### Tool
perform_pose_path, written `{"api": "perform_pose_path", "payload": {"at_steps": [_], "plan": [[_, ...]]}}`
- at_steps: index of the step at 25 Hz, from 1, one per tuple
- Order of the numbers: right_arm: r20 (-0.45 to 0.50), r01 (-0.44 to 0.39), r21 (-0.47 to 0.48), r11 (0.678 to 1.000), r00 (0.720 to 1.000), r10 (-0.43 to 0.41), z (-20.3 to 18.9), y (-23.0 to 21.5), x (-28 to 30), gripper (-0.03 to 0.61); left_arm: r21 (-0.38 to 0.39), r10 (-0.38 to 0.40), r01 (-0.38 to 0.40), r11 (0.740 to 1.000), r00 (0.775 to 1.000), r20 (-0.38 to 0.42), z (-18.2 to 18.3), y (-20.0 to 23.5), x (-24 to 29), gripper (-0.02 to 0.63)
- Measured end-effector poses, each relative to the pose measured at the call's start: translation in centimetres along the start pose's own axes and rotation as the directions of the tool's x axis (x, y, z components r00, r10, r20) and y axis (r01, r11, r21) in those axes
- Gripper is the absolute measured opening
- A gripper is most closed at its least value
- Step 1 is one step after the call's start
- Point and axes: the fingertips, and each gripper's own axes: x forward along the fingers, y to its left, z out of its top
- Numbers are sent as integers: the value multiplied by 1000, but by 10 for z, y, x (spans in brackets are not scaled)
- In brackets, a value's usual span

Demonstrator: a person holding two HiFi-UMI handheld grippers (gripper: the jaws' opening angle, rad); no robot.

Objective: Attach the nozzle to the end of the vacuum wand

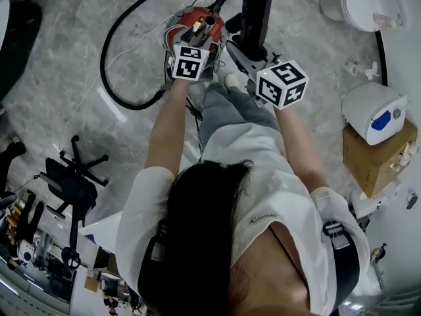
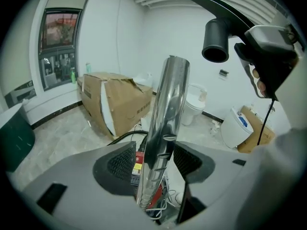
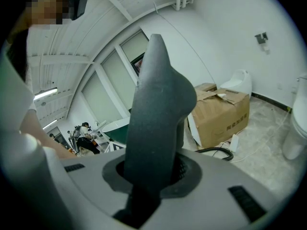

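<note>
The left hand-held gripper (image 2: 156, 161) stands wide, its two dark pads on either side of the shiny metal vacuum wand (image 2: 168, 104). The tube rises between them with a sliver of gap on each side, so nothing is clamped. The wand stands nearly upright, its open end at the top, and comes up from the red vacuum body (image 1: 194, 20) on the marble floor (image 1: 79, 45).

The right hand-held gripper (image 3: 153, 172) is narrow, its pads pressed on the dark grey nozzle (image 3: 158, 104), which sticks up out of the jaws.

In the left gripper view the nozzle's round socket hangs at 1 o'clock from the wand's end, near it but clear of it, so the two are not yet joined. In the head view the nozzle lies at 3 o'clock of the wand's top.

A black hose (image 1: 115, 84) loops over the floor at 9 o'clock of the vacuum body. A torn cardboard box (image 2: 115, 104) sits at 9 o'clock of the wand, and a white toilet (image 1: 362, 4) at 2 o'clock in the head view.
</note>
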Motion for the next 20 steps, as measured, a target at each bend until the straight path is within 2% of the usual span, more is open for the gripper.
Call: {"api": "perform_pose_path", "payload": {"at_steps": [4,10,14,20], "plan": [[-9,-9,11,1000,1000,9,-3,-1,1,92,4,-42,42,999,999,4,0,-4,7,242],[-17,-21,52,998,1000,22,-2,-7,6,92,-6,-54,54,999,998,10,-1,-5,11,240],[-22,-31,51,998,999,32,-7,-1,8,92,-42,-60,62,997,997,38,0,-3,9,178],[-27,-45,45,998,999,46,-8,5,9,92,-15,-69,69,997,997,32,-2,-5,9,169]]}}
